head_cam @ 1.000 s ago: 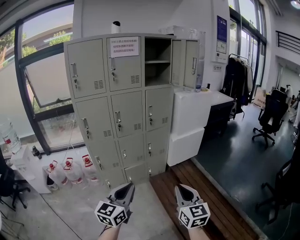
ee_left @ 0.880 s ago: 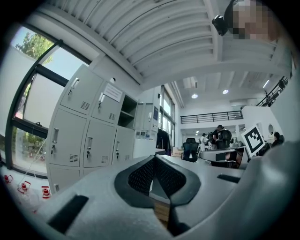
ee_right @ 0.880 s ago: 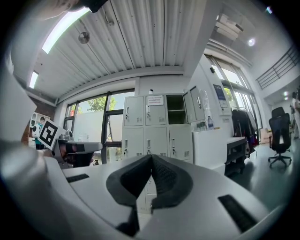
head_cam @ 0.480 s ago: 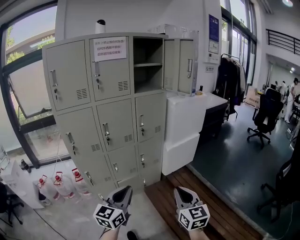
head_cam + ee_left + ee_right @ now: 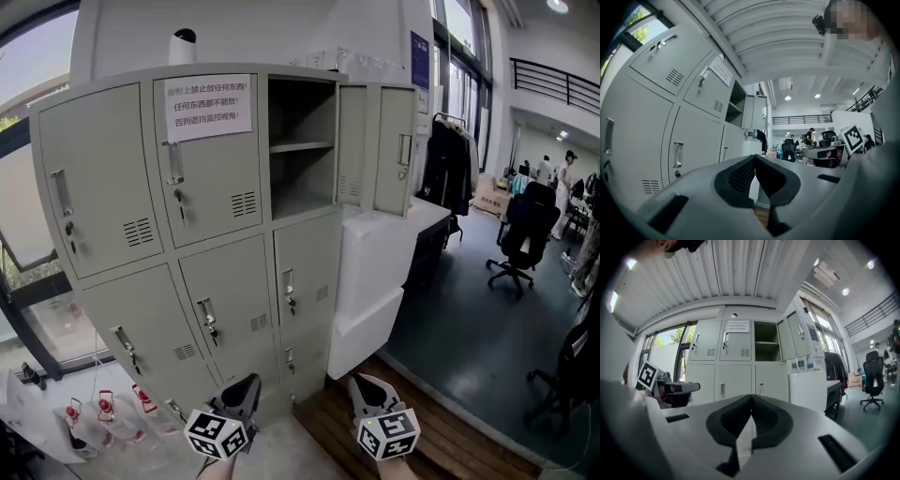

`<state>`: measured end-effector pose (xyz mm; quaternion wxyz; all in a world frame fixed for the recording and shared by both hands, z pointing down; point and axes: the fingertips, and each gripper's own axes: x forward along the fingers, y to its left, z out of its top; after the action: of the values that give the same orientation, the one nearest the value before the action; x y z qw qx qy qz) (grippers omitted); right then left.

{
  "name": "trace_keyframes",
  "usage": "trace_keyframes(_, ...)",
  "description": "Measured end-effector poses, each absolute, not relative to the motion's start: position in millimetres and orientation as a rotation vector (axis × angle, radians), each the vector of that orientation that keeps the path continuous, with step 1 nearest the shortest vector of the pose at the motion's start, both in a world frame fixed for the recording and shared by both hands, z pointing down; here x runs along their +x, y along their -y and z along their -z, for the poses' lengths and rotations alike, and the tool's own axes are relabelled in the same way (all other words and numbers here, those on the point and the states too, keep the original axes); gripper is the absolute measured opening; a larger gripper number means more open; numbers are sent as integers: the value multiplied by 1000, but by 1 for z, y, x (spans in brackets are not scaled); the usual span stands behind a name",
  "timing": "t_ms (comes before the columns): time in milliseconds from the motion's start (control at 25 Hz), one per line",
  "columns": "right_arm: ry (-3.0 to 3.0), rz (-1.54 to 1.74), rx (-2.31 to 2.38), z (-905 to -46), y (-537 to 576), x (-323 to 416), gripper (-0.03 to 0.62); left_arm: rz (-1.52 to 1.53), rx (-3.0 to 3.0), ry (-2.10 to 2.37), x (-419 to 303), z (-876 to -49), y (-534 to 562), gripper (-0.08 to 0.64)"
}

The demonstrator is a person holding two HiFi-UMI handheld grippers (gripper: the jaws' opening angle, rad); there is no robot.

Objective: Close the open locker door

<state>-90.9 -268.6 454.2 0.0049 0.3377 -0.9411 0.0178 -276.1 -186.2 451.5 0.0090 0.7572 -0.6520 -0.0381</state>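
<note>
A grey bank of lockers (image 5: 187,244) fills the head view. Its top right compartment (image 5: 302,141) stands open, one shelf inside, nothing visible on it. That compartment's door (image 5: 380,150) is swung out to the right, handle facing me. My left gripper (image 5: 246,386) and right gripper (image 5: 366,384) sit low in the view, well short of the lockers, both pointing level at them and both shut on nothing. In the right gripper view the open door (image 5: 792,338) is high, far beyond the closed tips (image 5: 751,397). The left gripper (image 5: 754,157) looks along the locker fronts toward the door (image 5: 757,112).
Two stacked white boxes (image 5: 375,272) stand against the lockers' right side under the open door. A dark desk, a coat rack (image 5: 445,169) and an office chair (image 5: 516,239) lie further right. Water bottles (image 5: 103,408) sit on the floor at the left. Wooden boards (image 5: 441,431) run underfoot.
The lockers have grown larger and slid left in the head view: I have come closer. Both grippers kept their place low in the view and stayed shut.
</note>
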Motion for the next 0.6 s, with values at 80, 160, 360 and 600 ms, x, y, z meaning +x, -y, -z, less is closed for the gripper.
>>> trace_keyframes(80, 2945, -56, 1076, -451, 287, -108, 12, 117, 2368, 2025, -295, -452, 203, 8)
trace_keyframes(160, 2939, -54, 1083, -450, 305, -120, 12, 117, 2369, 2015, -308, -454, 219, 8)
trace_keyframes(360, 2944, -64, 1072, -452, 344, -142, 12, 115, 2349, 2022, -328, -458, 253, 8)
trace_keyframes(600, 2959, -27, 969, -452, 388, -150, 12, 153, 2307, 2071, -325, -451, 292, 8)
